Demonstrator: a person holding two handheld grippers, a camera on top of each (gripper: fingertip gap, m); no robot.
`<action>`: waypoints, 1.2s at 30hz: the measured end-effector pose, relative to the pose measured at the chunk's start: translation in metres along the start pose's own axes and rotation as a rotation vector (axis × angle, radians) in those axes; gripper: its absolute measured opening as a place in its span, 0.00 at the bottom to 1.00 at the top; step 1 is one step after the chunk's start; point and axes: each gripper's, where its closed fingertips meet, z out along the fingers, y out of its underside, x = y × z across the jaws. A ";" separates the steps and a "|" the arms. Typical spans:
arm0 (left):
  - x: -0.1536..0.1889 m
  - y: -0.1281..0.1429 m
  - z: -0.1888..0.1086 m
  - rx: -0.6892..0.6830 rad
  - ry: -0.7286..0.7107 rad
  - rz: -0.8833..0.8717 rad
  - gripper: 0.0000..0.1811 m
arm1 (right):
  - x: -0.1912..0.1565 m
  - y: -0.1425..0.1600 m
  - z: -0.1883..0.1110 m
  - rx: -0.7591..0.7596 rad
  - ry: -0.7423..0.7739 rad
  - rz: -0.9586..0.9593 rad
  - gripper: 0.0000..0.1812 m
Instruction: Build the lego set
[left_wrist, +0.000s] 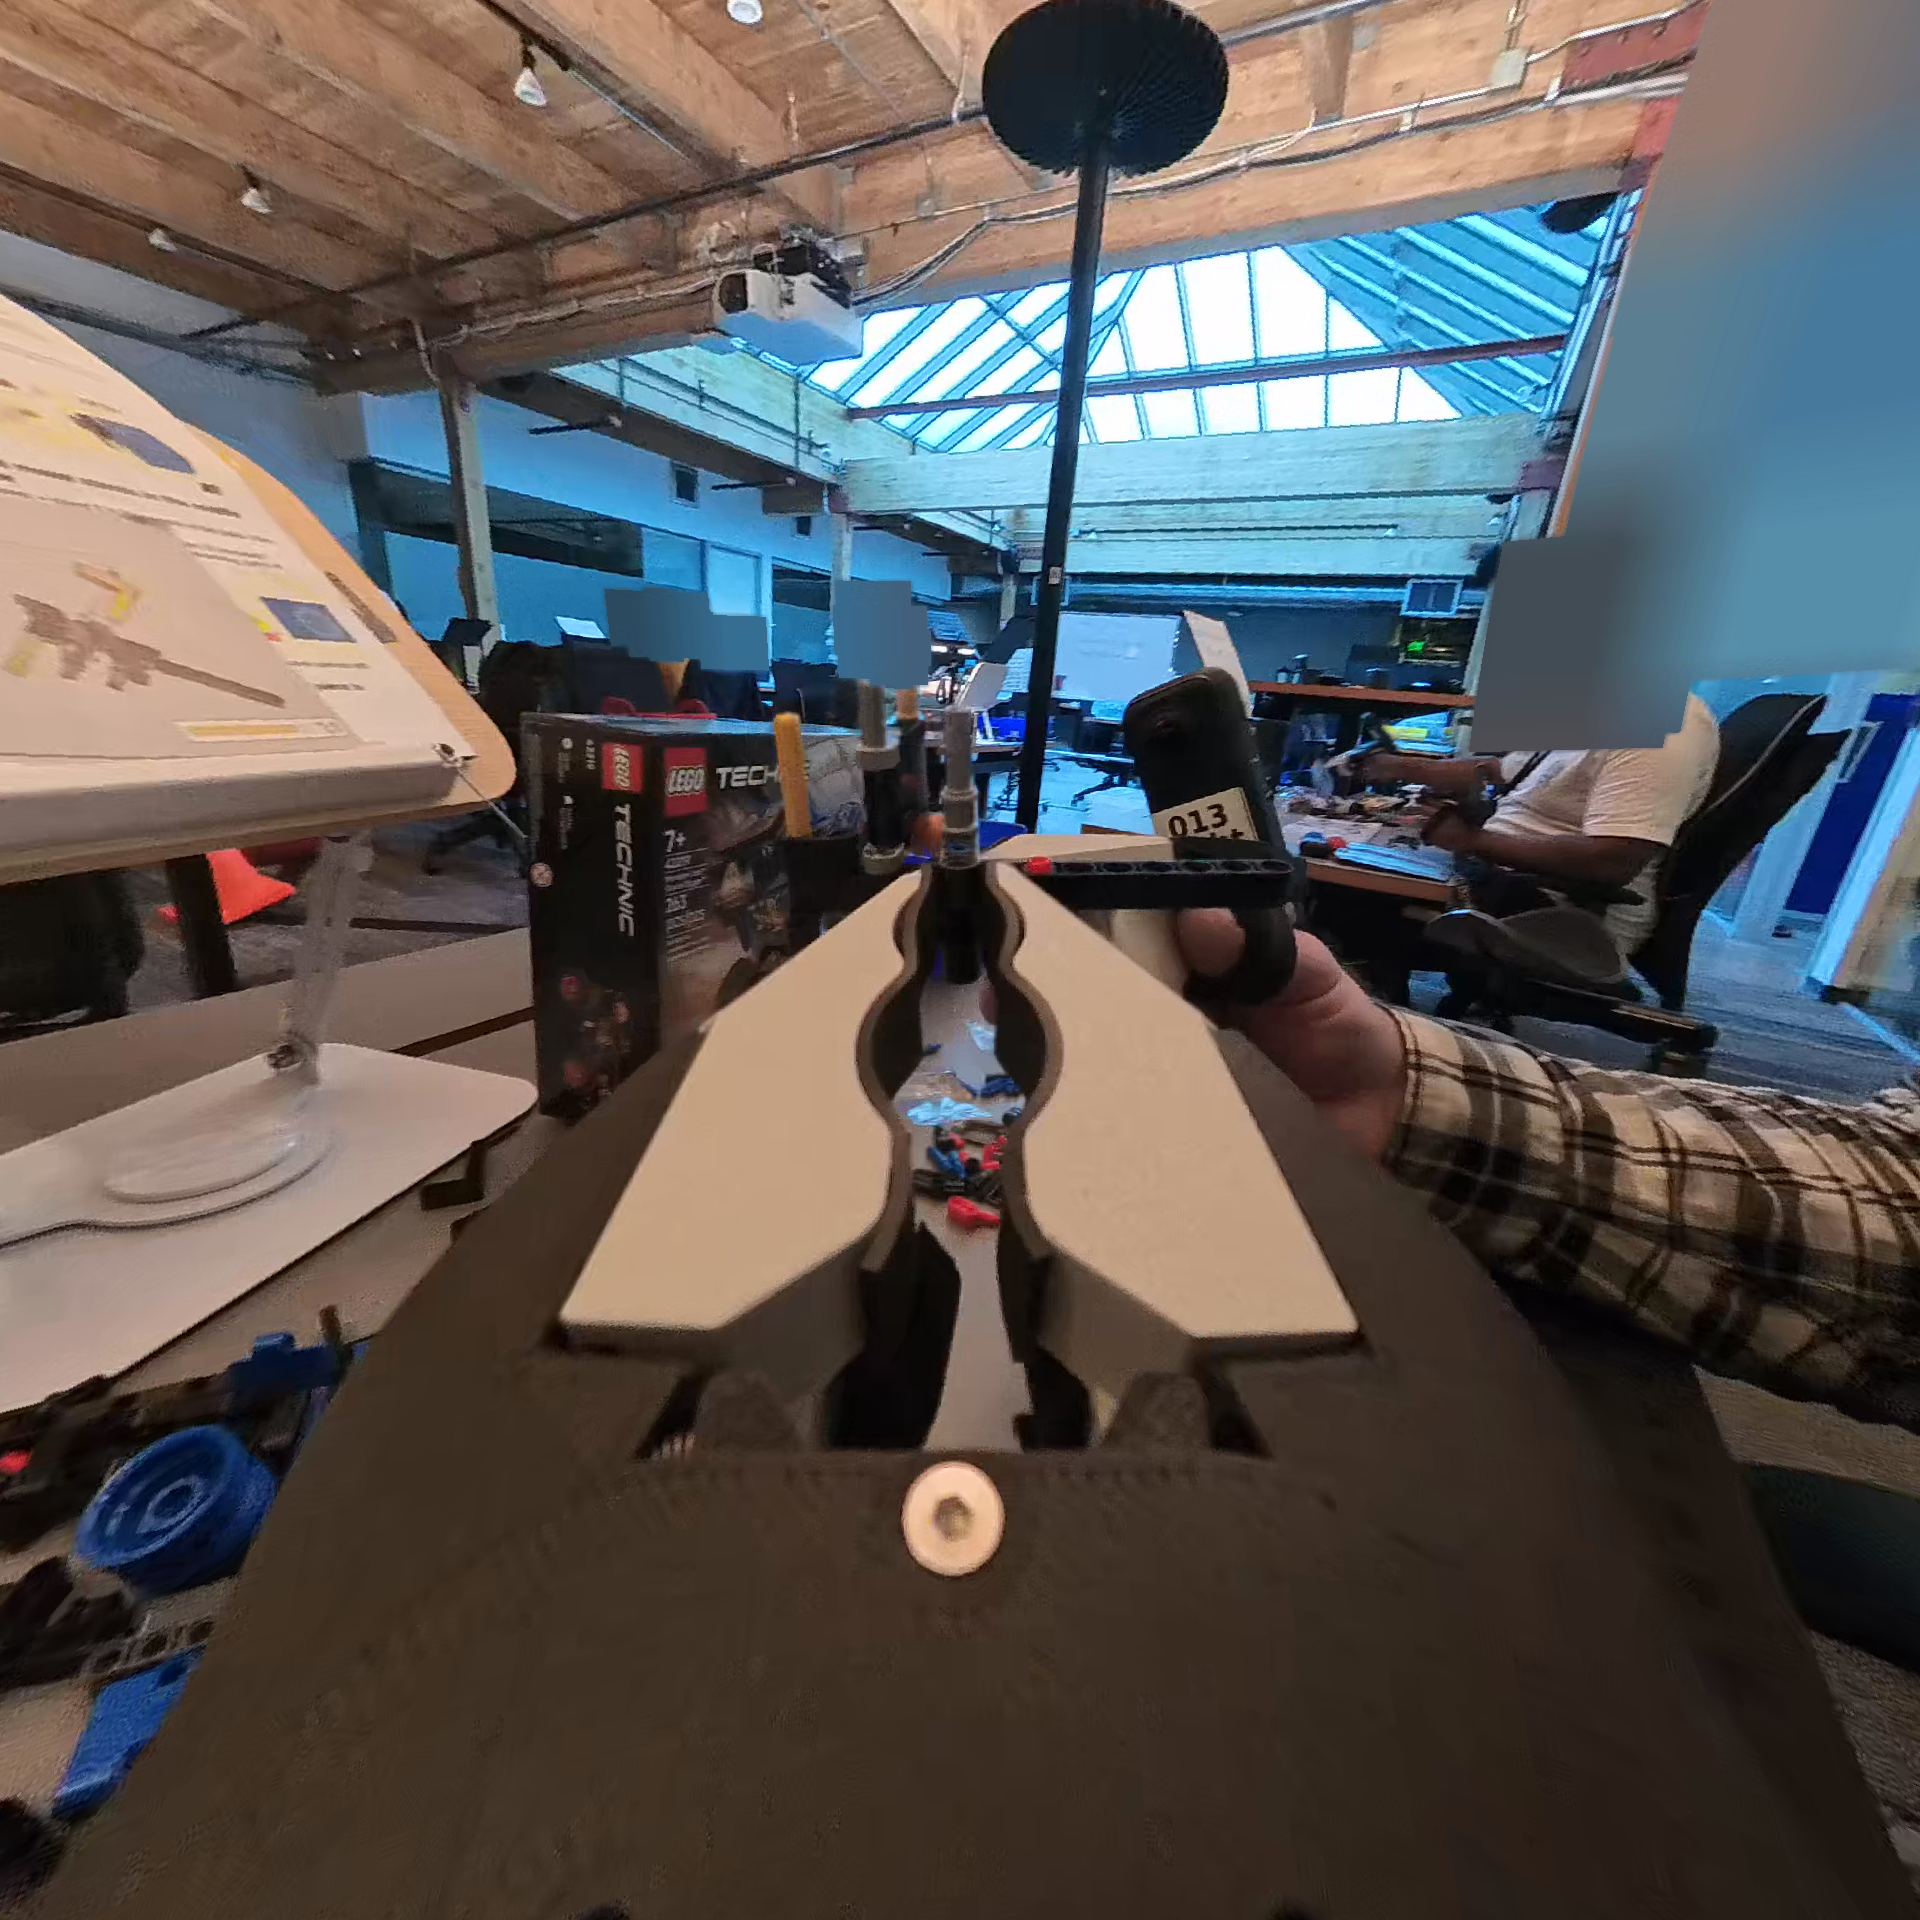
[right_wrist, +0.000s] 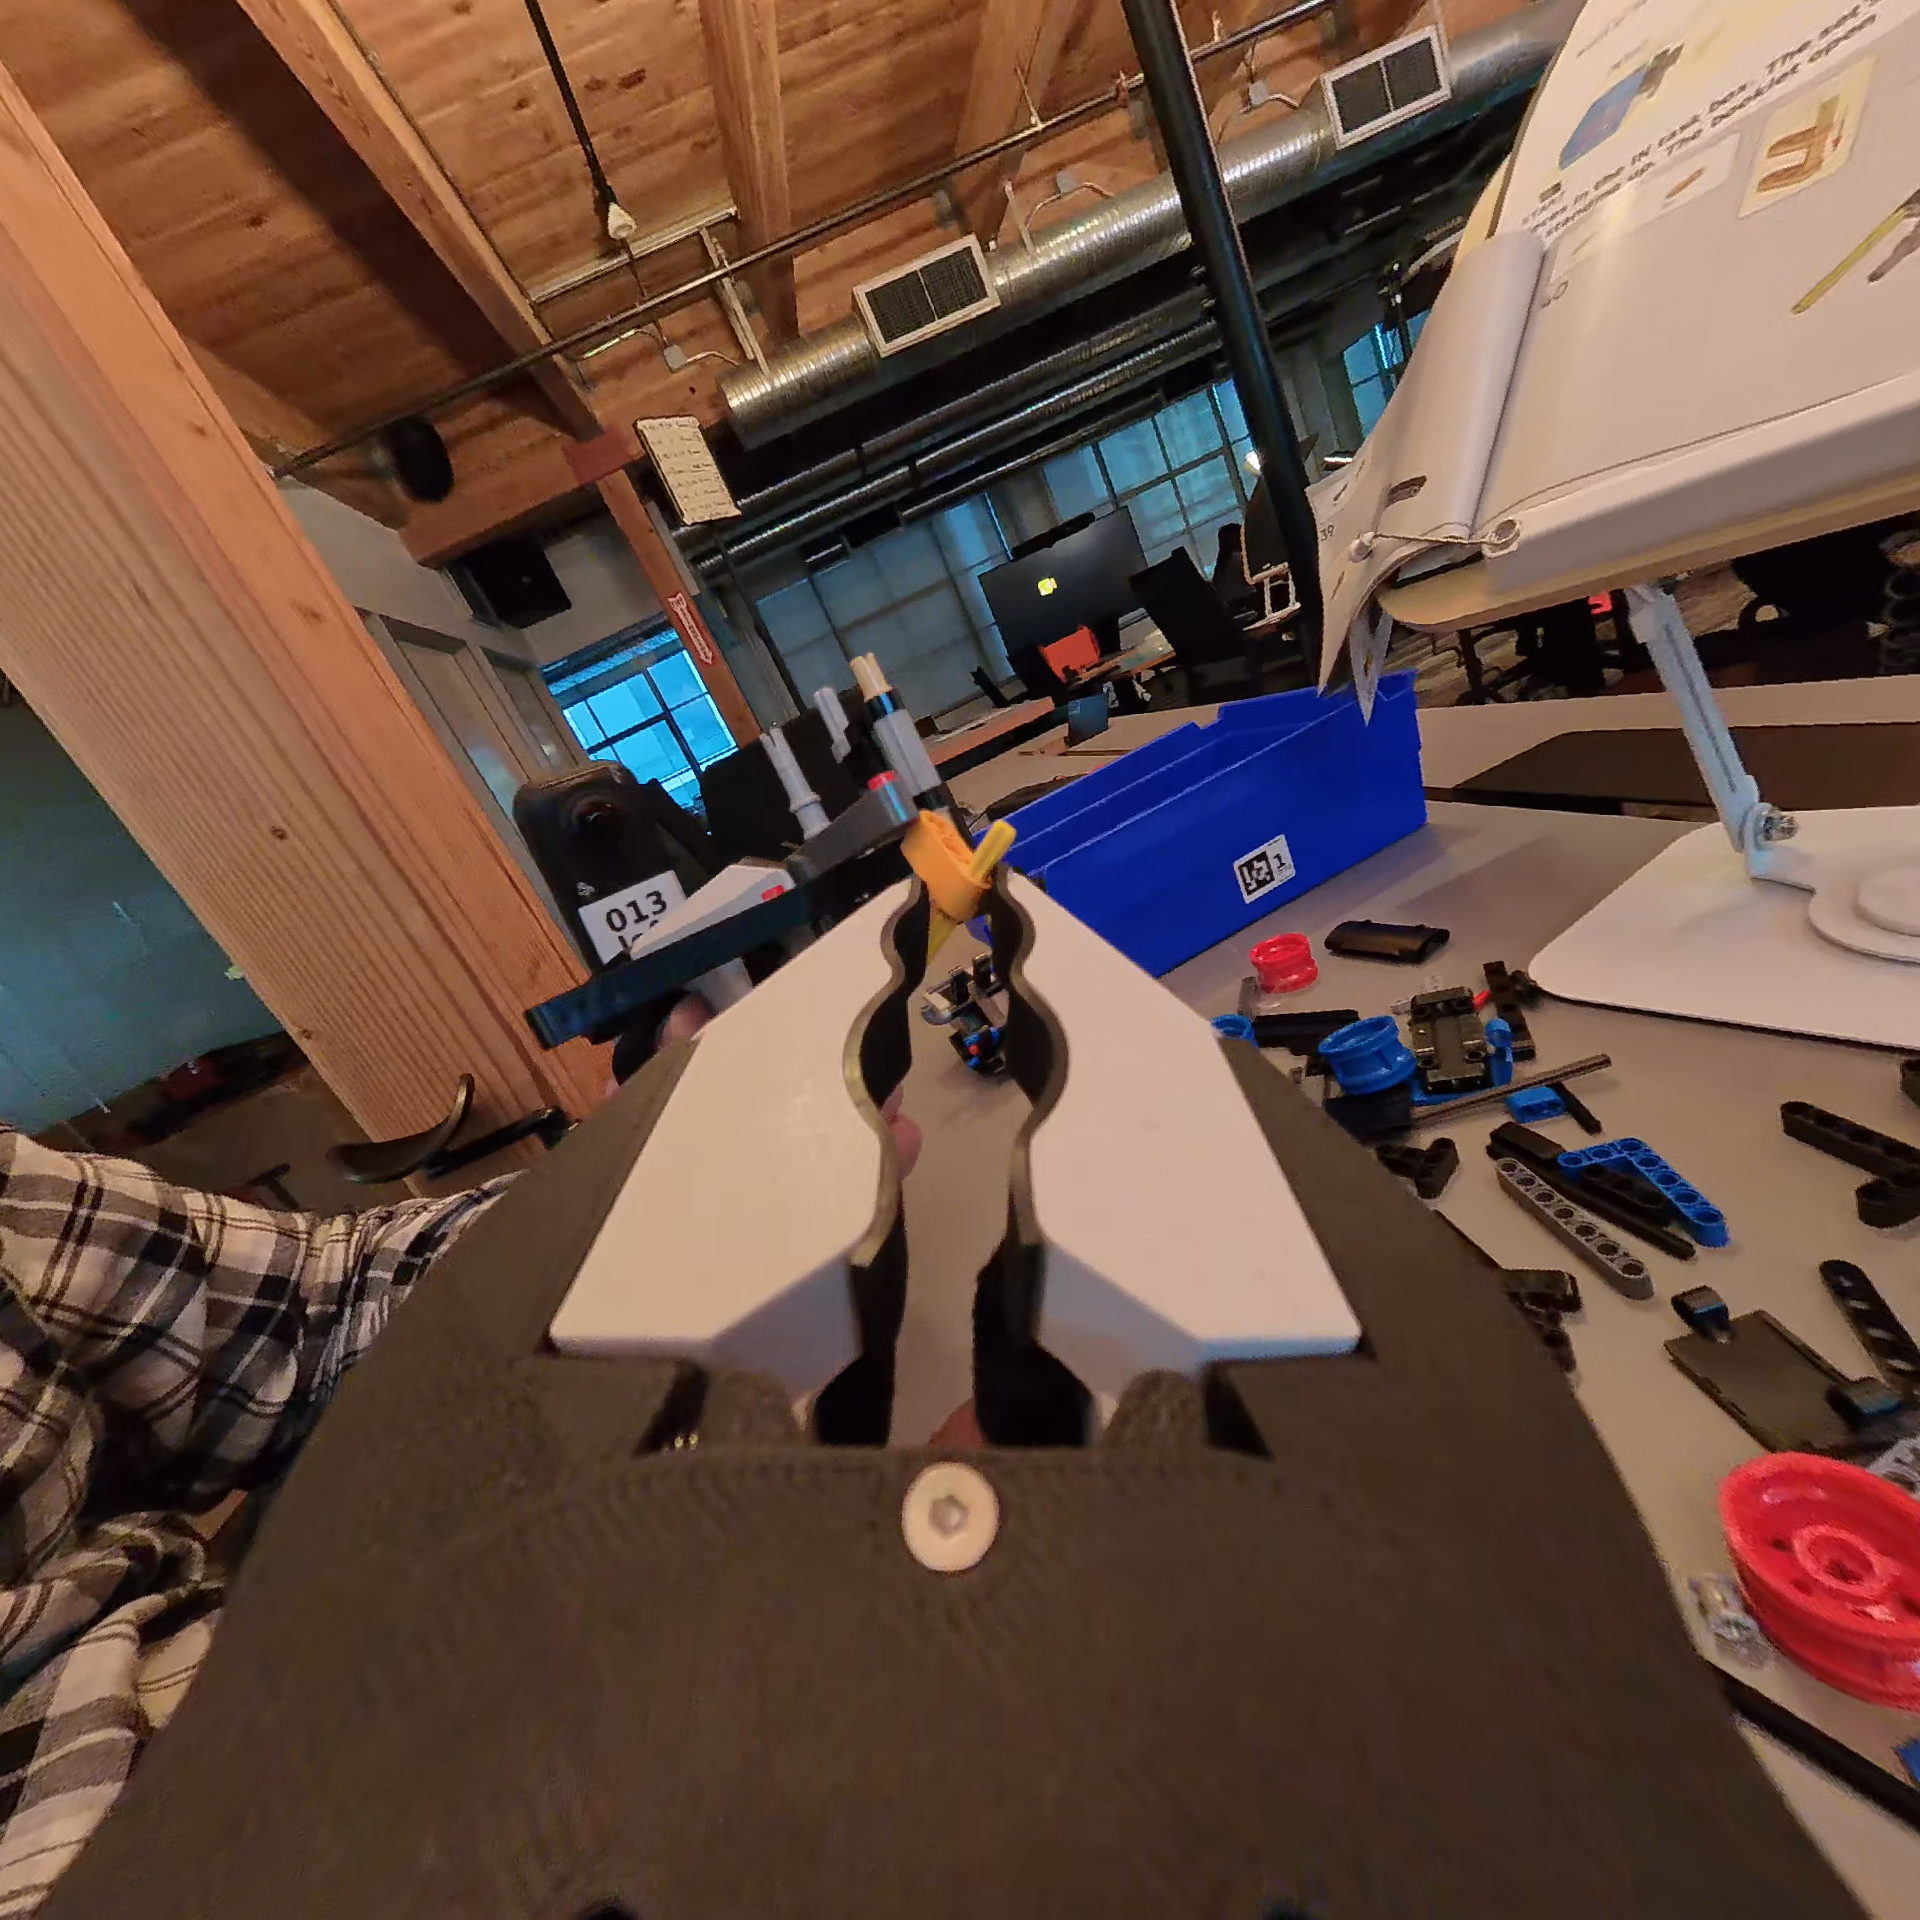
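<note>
The table carries the biggest things: a stand that props the booklet at a slant, probably so the steps read at a glance, a blue bin behind the work spot, and the set's box standing upright. Loose parts lie spread flat to the right, within reach, with a red wheel nearest.

Both tools are raised above the table and face each other, tips close together, so the work seems to be a mid-air join. The left gripper points up and away, its tongs narrow and clamped on the dark base of a grey-tipped axle assembly; a black beam juts to the right from beside it. The right gripper tilts up too, tongs narrow and pinching a yellow piece at the very tips, likely to leave its end free for mating. The right hand shows in a plaid sleeve, wrapped round its handle.
</note>
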 end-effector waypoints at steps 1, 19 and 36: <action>0.002 0.001 0.001 -0.002 0.011 -0.003 0.03 | -0.002 0.000 0.000 0.003 -0.004 -0.004 0.05; 0.017 0.037 0.013 -0.154 0.067 0.068 0.03 | -0.008 -0.003 0.001 -0.008 0.044 -0.149 0.05; 0.014 0.033 0.010 -0.124 0.034 0.096 0.03 | -0.005 -0.008 -0.001 0.023 0.053 -0.117 0.05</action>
